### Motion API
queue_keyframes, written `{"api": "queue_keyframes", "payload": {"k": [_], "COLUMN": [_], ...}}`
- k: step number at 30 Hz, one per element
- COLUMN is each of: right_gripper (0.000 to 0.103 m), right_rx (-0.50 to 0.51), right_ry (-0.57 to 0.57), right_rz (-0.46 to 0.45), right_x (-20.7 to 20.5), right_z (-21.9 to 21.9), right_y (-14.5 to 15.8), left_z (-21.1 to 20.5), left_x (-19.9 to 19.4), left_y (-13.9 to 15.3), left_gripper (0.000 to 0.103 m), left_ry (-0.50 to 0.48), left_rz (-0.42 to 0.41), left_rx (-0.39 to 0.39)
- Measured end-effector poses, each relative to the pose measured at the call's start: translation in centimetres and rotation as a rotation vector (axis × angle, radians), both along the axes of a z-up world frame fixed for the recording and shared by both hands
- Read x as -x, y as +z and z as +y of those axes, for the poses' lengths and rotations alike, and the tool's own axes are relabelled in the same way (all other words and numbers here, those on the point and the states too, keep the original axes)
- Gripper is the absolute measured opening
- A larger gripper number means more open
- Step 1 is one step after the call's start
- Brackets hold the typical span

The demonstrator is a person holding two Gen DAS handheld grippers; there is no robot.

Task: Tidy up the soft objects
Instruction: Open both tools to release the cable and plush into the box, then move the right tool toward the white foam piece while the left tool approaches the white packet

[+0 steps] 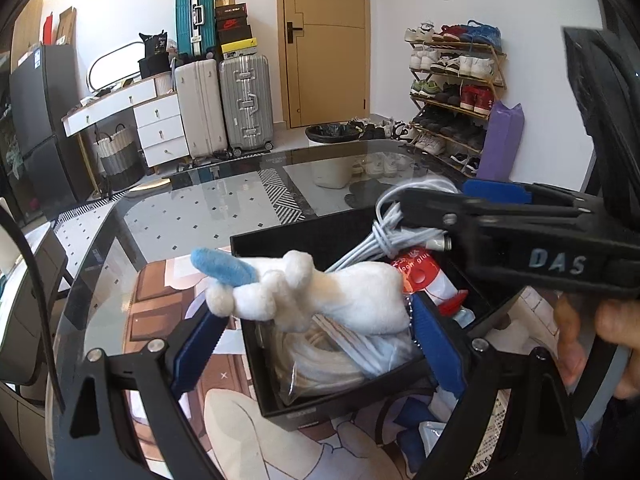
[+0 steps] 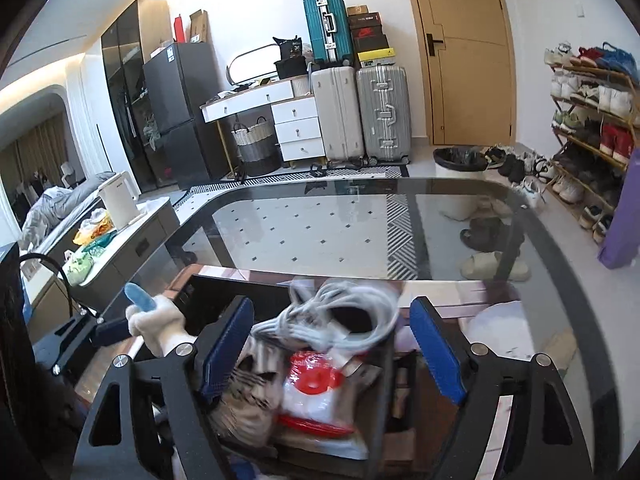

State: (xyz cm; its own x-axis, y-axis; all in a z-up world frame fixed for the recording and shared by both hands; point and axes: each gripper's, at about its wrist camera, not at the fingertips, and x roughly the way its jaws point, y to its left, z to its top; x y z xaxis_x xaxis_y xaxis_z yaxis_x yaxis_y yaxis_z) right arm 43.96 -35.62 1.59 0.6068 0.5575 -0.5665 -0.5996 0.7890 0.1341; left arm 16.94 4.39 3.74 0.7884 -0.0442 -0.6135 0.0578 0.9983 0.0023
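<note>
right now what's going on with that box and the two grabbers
A person is sorting soft items into a black box on a glass table, one tool in each hand. The left tool has a white plush toy lying between its fingers, half over the box's rim; whether the pads press it is unclear. The right tool stands open over a coil of white cable in the box, not gripping it. A red-and-white glue packet also lies inside.

— Left gripper?
— Mine, tilted downward, jaws wide, blue pads apart at either side.
— Right gripper?
— Angled down too, jaws spread, pads pressing nothing. My hand grips its handle at far right.
</note>
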Motion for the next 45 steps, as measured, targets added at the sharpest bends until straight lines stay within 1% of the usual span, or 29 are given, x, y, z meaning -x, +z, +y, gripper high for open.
{"api": "queue_keyframes", "payload": {"k": [3,5,7,8,10,12,18,23,28,38,45], "right_gripper": [0.082,0.086,0.092,0.094,0.1,0.102,0.102,0.102,0.102,0.102,0.102], "right_rx": [0.013,0.022,0.024,0.025,0.035,0.048,0.058,0.056,0.065,0.139,0.173], "right_ry": [-0.002,0.006,0.023,0.031,0.042,0.056,0.072,0.067,0.071,0.125,0.133], "right_rz": [-0.006,-0.008,-0.019,-0.028,-0.042,-0.053,-0.042,-0.025,-0.011,0.004,0.042], "right_x": [0.3,0.8,1.5,2.0,2.8,3.7,5.6,6.8,7.8,9.3,8.9], "right_z": [-0.8,-1.3,-1.9,-2.1,-2.5,-2.8,-4.5,-6.4,-7.4,-7.8,-7.9], "right_y": [0.2,0.3,0.4,0.4,0.4,0.4,-0.1,-0.6,-0.8,-2.0,-2.9], "left_z": [0.2,0.5,0.6,0.7,0.9,1.0,0.7,0.8,0.5,-0.1,-1.1], "left_x": [0.1,0.3,0.5,0.5,0.8,1.2,3.2,4.9,6.0,7.8,7.9], "left_y": [0.0,0.0,0.0,0.1,0.1,0.2,0.7,0.8,0.8,-0.5,-1.0], "left_gripper": [0.093,0.098,0.101,0.102,0.103,0.103,0.103,0.103,0.103,0.103,0.103], "left_ry": [0.006,0.015,0.015,0.014,0.014,0.017,0.008,0.023,0.033,0.04,0.038], "left_rz": [0.007,0.01,0.014,0.021,0.024,0.021,0.015,0.004,-0.003,0.02,0.035], "left_rx": [0.022,0.038,0.059,0.075,0.093,0.099,0.085,0.081,0.059,0.046,0.017]}}
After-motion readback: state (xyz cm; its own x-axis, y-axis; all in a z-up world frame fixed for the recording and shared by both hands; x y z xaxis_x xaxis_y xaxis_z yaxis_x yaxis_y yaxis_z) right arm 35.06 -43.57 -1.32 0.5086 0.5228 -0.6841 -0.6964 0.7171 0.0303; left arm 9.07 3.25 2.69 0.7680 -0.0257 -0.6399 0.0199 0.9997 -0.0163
